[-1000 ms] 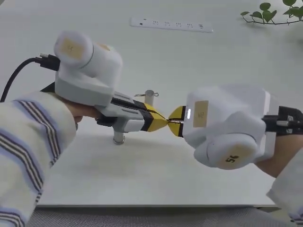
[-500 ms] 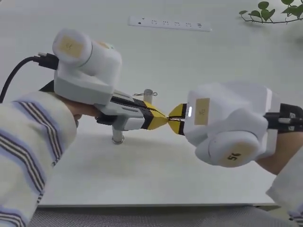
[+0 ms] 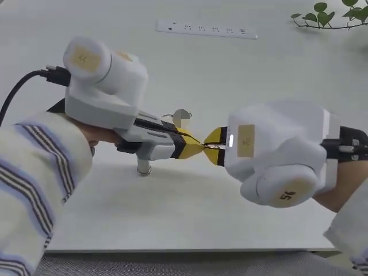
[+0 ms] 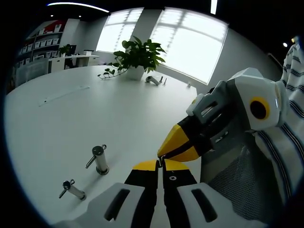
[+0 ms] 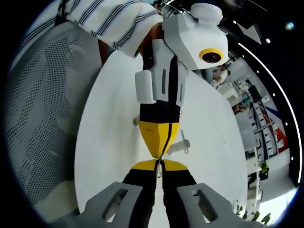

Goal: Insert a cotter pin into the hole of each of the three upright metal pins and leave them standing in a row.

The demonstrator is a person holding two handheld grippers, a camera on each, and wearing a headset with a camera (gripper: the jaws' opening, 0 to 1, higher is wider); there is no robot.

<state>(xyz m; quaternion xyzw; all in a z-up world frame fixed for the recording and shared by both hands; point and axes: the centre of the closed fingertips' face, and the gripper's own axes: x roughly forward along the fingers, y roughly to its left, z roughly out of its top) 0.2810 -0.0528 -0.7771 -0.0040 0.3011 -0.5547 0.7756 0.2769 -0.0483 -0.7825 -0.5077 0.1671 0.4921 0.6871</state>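
My left gripper (image 3: 199,146) and right gripper (image 3: 210,147) meet tip to tip above the white table. Both have their jaws shut, and a thin cotter pin (image 3: 205,147) bridges the two sets of tips. In the left gripper view my own tips (image 4: 160,165) touch the right gripper's yellow fingertips (image 4: 173,142). One upright metal pin (image 3: 182,117) with a cotter pin through its head stands just behind the tips. A second metal pin (image 3: 144,168) stands under the left gripper, mostly hidden. The left gripper view shows both metal pins (image 4: 99,159) (image 4: 73,188), each with a cotter pin.
A white power strip (image 3: 207,29) lies at the far side of the table, and plant leaves (image 3: 330,16) reach in at the far right. A black cable (image 3: 20,92) trails from the left gripper. The table's front edge (image 3: 184,250) runs close below the grippers.
The two grippers stay tip to tip at the same spot. The right gripper has rolled slightly about its own axis.
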